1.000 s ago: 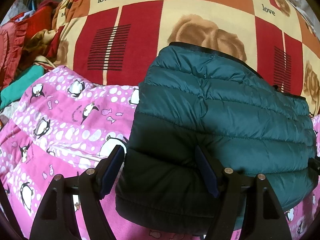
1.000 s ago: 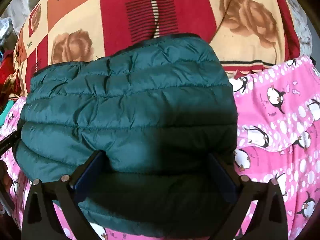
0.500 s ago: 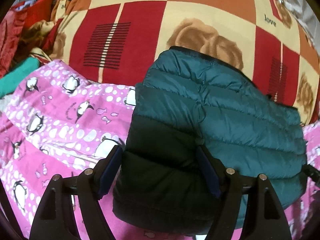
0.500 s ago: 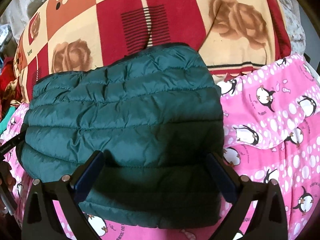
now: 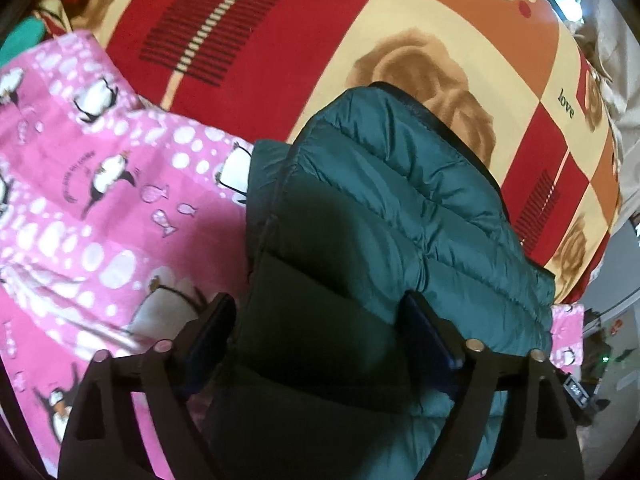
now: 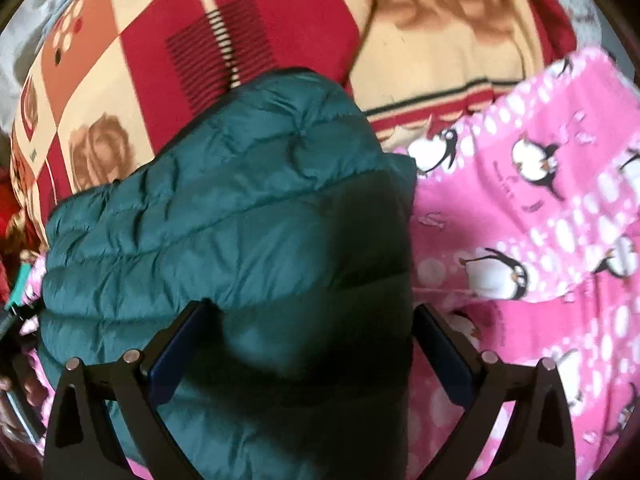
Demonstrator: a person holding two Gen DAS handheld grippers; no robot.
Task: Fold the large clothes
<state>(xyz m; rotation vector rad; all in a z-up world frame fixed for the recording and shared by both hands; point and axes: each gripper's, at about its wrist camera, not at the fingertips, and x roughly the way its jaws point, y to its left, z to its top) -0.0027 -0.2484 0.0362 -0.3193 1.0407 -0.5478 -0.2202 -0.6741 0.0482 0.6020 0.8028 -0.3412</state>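
Note:
A dark teal quilted jacket lies folded on a pink penguin-print cloth, its far edge on a red and cream blanket. In the left wrist view my left gripper straddles the jacket's near left edge with its jaws opening. The padded cloth sits between its fingers, and the pads do not pinch it. In the right wrist view the jacket fills the middle. My right gripper stands open over its near right edge, one finger above the pink cloth.
The chequered blanket, printed with roses and "love", covers the far side. A heap of red clothes lies at the left edge of the right wrist view. Past the bed's right edge a dim room floor shows.
Both views have rolled and slid sideways, so the jacket now looks tilted and closer. The left jaws stand a little wider. The jacket has stayed where it lay.

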